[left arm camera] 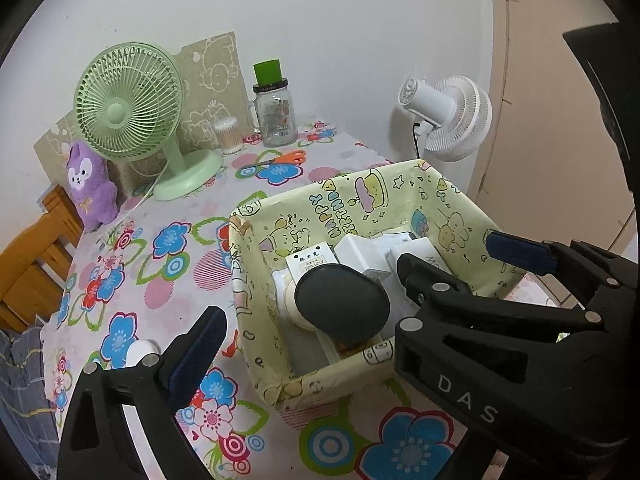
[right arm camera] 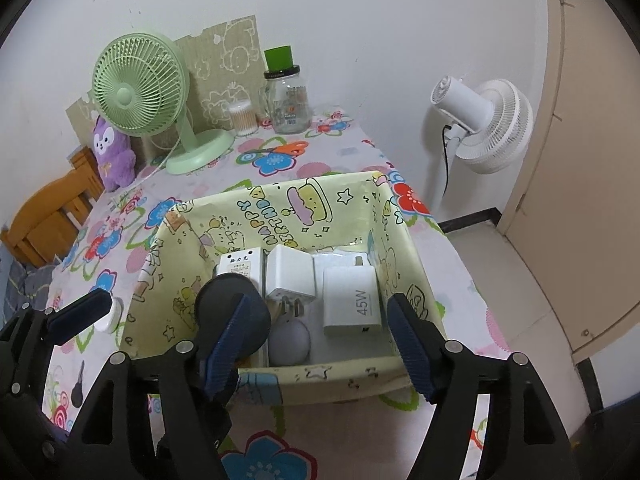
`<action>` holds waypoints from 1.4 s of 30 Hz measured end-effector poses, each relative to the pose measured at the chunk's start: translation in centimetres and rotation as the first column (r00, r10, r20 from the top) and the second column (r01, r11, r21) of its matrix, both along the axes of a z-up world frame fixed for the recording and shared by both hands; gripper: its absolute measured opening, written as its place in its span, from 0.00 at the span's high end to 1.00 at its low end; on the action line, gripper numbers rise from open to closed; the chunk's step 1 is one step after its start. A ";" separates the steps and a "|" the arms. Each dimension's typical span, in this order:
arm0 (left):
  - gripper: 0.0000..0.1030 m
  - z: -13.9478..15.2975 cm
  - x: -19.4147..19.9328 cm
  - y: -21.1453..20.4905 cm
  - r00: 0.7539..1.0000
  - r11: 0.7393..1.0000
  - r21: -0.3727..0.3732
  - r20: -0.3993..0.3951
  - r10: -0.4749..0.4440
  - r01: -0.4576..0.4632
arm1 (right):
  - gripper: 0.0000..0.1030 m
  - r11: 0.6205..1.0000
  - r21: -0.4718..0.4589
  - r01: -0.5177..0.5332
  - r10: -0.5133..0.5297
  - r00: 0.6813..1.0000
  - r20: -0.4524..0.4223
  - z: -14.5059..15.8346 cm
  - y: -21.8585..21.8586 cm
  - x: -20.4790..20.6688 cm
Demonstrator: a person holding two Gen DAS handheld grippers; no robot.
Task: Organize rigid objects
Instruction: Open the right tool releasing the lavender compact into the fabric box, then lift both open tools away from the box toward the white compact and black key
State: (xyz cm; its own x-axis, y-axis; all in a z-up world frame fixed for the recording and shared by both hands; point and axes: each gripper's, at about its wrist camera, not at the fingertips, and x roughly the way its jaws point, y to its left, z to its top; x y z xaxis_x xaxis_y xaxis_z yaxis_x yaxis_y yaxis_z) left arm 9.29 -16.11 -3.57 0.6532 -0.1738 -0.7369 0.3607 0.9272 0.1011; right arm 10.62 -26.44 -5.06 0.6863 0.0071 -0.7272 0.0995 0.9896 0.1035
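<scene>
Reading the labels first, we find "45W" on a white charger (right arm camera: 352, 306) and "HAPPY BIRTHDAY" printed inside the pale yellow cartoon-patterned box (right arm camera: 280, 382); "DAS" marks the right gripper (right arm camera: 318, 346) body in the left wrist view. The box sits on the floral-clothed counter (left arm camera: 160, 280), holding several white chargers and plugs, a white round piece, and a dark oval case (left arm camera: 342, 306) lying on top. Our right fingers stand partly apart over the box, gripping nothing. Our left gripper (left arm camera: 352, 280) fingers are spread wide and empty, straddling the box's left wall.
</scene>
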 end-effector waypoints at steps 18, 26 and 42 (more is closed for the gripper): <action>0.01 0.7 -2.5 1.3 0.999 0.999 -0.025 0.033 -0.025 0.026 | 0.19 0.999 -0.039 0.026 -0.024 0.999 0.047 1.2 1.3 -2.8; 0.00 1.1 -3.7 2.2 0.998 0.999 -0.042 0.053 -0.028 0.031 | 0.14 0.999 -0.042 0.031 -0.028 0.997 0.069 1.6 2.2 -4.2; 0.00 1.1 -5.8 6.4 0.997 0.997 -0.058 0.062 0.045 -0.041 | 0.07 0.998 -0.059 -0.013 0.019 0.993 0.114 2.0 5.7 -6.5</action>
